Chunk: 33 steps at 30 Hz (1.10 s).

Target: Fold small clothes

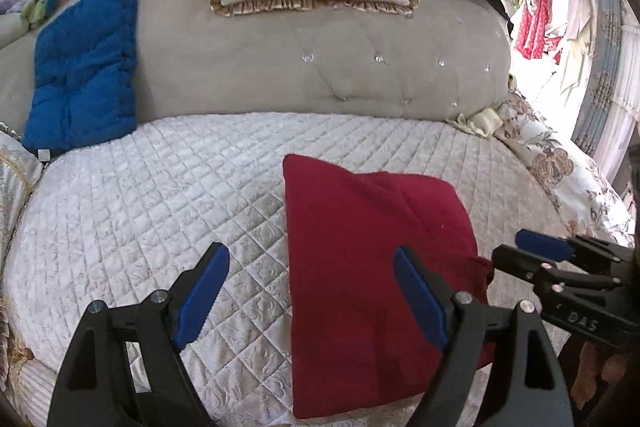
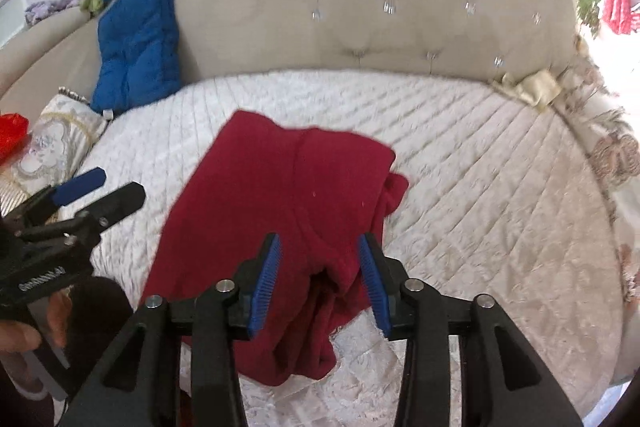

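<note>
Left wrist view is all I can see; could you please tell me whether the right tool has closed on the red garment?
Observer: No, the right tool is open, with a raised fold of the red garment between its pads.
Operator: Does the garment lie flat near that tool?
Observer: No, its near edge is bunched into loose folds.
Operator: Is there anything beyond the left edge of the quilt?
Observer: Yes, a bright red object lies past the patterned cushion.

The bed (image 1: 140, 195) has a white quilted cover. On it lies 1 red garment (image 1: 360, 267), folded. A blue cushion (image 1: 84, 67) leans at its headboard (image 1: 280, 67).
</note>
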Tool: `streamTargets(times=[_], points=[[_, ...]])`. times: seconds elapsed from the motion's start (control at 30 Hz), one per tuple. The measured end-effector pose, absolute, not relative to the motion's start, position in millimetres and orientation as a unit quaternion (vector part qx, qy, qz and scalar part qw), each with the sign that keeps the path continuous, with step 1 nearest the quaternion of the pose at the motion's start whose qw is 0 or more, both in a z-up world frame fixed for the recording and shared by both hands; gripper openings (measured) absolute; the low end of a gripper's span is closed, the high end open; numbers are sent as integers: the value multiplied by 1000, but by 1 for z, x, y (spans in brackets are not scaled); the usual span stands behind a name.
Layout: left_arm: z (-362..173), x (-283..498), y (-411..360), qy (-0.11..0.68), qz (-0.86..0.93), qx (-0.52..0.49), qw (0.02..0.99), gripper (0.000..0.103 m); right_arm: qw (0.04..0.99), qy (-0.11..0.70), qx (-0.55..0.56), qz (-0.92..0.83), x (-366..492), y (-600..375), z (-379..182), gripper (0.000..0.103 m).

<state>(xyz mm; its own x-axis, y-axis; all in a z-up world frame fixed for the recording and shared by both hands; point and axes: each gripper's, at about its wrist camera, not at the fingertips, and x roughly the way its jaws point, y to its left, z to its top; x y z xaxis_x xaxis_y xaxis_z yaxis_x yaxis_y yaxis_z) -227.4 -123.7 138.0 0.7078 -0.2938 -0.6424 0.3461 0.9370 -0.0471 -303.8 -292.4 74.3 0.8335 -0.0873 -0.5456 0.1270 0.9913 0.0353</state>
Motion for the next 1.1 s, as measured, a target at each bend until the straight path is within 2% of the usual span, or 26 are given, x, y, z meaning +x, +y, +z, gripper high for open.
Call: streamTargets(times=[0.1,0.2,1.1], points=[[143,-230,-122,336,-168,35,926,87,961,269,24,-65,-310,-283,84,33],[144,-232,-122,335,-164,38,927,87,964,254,21,-75,-317,-280,91,34],[128,-229,-123,345,-147,55,926,87,954,286,49,-77,-299,-287,72,35]])
